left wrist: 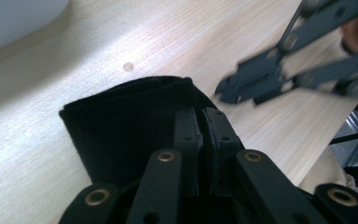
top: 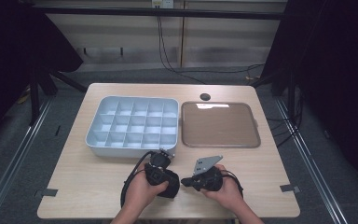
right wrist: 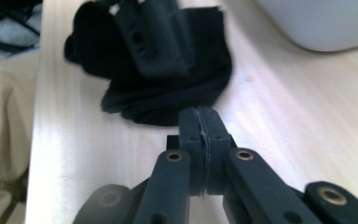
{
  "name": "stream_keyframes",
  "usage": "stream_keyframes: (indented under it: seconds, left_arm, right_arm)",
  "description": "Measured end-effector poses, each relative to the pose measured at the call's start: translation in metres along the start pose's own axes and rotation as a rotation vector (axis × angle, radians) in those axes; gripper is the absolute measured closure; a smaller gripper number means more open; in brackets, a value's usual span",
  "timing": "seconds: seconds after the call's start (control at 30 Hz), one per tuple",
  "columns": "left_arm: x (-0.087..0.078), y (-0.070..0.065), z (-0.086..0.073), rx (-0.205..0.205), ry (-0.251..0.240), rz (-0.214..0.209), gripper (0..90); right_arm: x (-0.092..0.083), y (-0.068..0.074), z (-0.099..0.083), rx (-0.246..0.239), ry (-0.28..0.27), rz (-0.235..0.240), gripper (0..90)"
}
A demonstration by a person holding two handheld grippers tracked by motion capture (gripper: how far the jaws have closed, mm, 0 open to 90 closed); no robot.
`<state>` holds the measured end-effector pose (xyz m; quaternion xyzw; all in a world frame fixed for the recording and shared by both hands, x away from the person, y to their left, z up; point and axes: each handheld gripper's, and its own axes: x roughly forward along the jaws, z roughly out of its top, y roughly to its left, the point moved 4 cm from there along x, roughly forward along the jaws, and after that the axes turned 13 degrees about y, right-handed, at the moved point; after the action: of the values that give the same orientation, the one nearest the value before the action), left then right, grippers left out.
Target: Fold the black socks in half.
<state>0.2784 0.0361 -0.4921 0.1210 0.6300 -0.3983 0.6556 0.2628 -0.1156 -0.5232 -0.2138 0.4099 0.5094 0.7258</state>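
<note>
From above, the left tool [top: 167, 183] pins a black cloth [top: 170, 185] to the table [top: 98, 177] before the tray [top: 131, 125]. Left gripper view: jaws clamp its soft, limp fold [left wrist: 130, 121]. Right gripper view: right tool [right wrist: 200, 128] closed, empty; best grip looks like a free hem.

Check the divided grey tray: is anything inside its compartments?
The grey tray looks empty in every compartment visible from the high view. Its near wall and the left gripper cover part of the front row's floor.
</note>
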Motion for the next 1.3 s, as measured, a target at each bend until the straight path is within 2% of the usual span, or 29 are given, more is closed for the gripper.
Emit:
stream_keyframes:
  seconds: [0.2, 0.33, 0.4, 0.53, 0.7, 0.77, 1.0, 1.23, 1.3]
  left_arm:
    - [0.002, 0.001, -0.001, 0.013, -0.004, 0.033, 86.6]
    - [-0.005, 0.012, -0.007, -0.001, 0.003, 0.094, 86.7]
    - [-0.009, 0.02, -0.011, -0.015, 0.009, 0.105, 86.7]
    - [-0.017, 0.033, -0.02, -0.05, 0.021, 0.104, 86.7]
    - [-0.022, 0.041, -0.026, -0.056, 0.034, 0.112, 86.7]
    - [-0.022, 0.042, -0.027, -0.06, 0.027, 0.096, 86.7]
    - [-0.021, 0.043, -0.027, -0.051, 0.031, 0.094, 86.8]
    - [-0.024, 0.046, -0.029, -0.046, 0.042, 0.113, 86.9]
    - [-0.024, 0.047, -0.031, -0.032, 0.043, 0.111, 86.9]
  right_arm:
    - [-0.005, -0.006, -0.004, 0.026, -0.018, -0.017, 88.3]
    - [-0.005, -0.007, -0.005, 0.033, -0.011, -0.028, 87.4]
    - [-0.005, -0.008, -0.005, 0.037, -0.018, -0.032, 86.2]
    - [-0.005, -0.012, -0.006, 0.055, -0.023, -0.04, 84.3]
    - [-0.005, -0.016, -0.009, 0.084, -0.028, -0.062, 81.7]
    - [-0.006, -0.017, -0.009, 0.1, -0.037, -0.074, 80.0]
    - [-0.004, -0.021, -0.015, 0.135, -0.029, -0.111, 70.1]
    - [-0.003, -0.025, -0.017, 0.159, -0.031, -0.153, 55.5]
    - [-0.002, -0.026, -0.018, 0.17, -0.04, -0.159, 53.2]
